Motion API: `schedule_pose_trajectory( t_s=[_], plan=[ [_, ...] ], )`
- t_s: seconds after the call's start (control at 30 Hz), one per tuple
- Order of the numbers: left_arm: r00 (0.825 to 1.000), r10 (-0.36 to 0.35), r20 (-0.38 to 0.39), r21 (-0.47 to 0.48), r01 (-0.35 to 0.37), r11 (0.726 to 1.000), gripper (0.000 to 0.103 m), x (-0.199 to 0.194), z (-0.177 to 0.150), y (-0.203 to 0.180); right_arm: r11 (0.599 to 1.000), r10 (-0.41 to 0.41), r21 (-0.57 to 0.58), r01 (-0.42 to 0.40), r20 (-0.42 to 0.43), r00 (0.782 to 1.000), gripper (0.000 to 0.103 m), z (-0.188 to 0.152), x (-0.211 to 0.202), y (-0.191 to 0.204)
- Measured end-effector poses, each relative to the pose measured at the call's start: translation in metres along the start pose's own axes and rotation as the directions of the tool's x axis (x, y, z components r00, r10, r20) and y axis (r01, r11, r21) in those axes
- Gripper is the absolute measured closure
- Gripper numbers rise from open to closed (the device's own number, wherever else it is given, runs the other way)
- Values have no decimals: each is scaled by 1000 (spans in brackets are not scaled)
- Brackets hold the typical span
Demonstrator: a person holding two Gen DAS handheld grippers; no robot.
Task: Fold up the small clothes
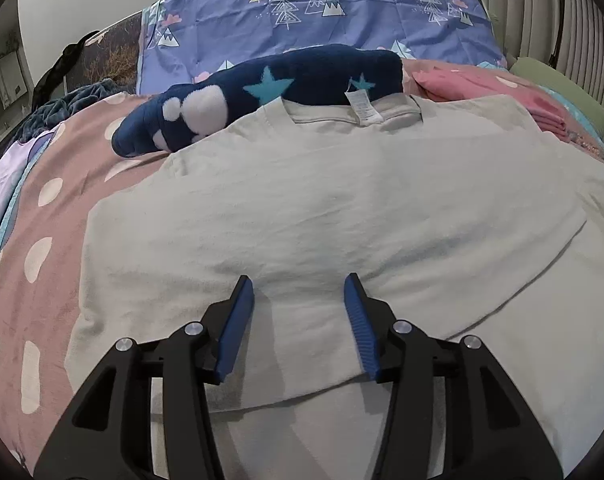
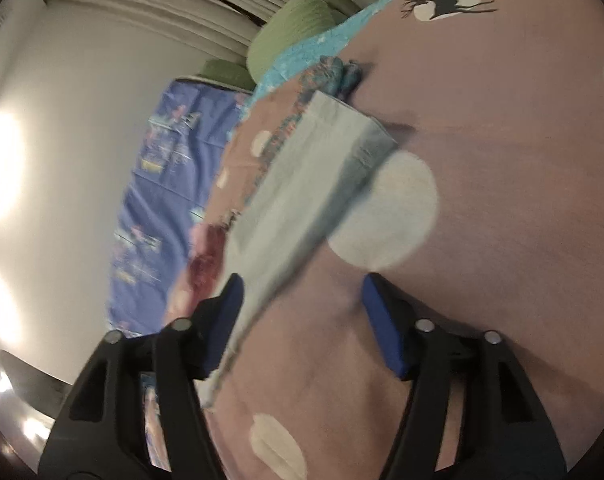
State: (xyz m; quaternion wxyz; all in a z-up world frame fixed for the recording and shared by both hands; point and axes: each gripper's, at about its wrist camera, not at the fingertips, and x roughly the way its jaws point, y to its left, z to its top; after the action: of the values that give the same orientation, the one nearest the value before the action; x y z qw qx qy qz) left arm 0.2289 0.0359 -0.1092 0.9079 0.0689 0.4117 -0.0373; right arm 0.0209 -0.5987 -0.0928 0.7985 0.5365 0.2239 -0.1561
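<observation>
A cream T-shirt (image 1: 342, 200) lies flat on the pink spotted bedcover (image 1: 38, 280), collar and white label (image 1: 362, 108) at the far side, its lower part folded up over the body. My left gripper (image 1: 298, 288) is open and empty, just above the shirt's near fold. In the blurred, tilted right wrist view the shirt's pale sleeve (image 2: 302, 200) lies on the bedcover (image 2: 502, 160). My right gripper (image 2: 302, 284) is open; the sleeve edge runs between its blue fingers (image 2: 230, 320), not gripped.
A navy plush garment with teal stars (image 1: 262, 96) lies behind the collar. A folded pink garment (image 1: 502, 92) sits at the back right, a lilac one (image 1: 2, 184) at the left. A blue tree-print pillow (image 1: 302, 24) is behind. A green cushion (image 2: 294, 32) is by the curtain.
</observation>
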Motion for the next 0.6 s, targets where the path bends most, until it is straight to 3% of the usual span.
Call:
schedule_pose_trajectory(
  t_s=[0.1,0.17,0.2,0.27,0.3,0.4,0.5,0.6],
  plan=[
    [1000,6,2,3,-6,1000,53,-1,-1,-1,1000,-2,16,1,34,999,34,10,12,4],
    [1000,-2,2,-4,2,1000,53,-1,-1,0,999,-7,54,2,93,996,42,16,18,4],
    [1000,-6,2,-7,6,1000,53,-1,-1,1,998,-14,69,5,122,992,55,17,19,2],
    [1000,-13,2,-12,13,1000,52,-1,-1,2,991,-49,132,29,147,988,92,21,27,-5],
    [1000,-15,2,-13,15,1000,52,-1,-1,2,983,-40,183,14,139,989,96,24,30,-11],
    [1000,-19,0,-16,19,1000,52,-1,-1,3,967,69,235,-99,133,989,96,21,39,1],
    [1000,-28,0,-23,28,999,52,-1,-1,4,971,220,77,-226,71,973,96,-1,46,59],
    [999,-39,2,-33,39,999,52,-1,-1,6,921,375,-66,-384,-117,919,96,-50,76,142]
  ],
)
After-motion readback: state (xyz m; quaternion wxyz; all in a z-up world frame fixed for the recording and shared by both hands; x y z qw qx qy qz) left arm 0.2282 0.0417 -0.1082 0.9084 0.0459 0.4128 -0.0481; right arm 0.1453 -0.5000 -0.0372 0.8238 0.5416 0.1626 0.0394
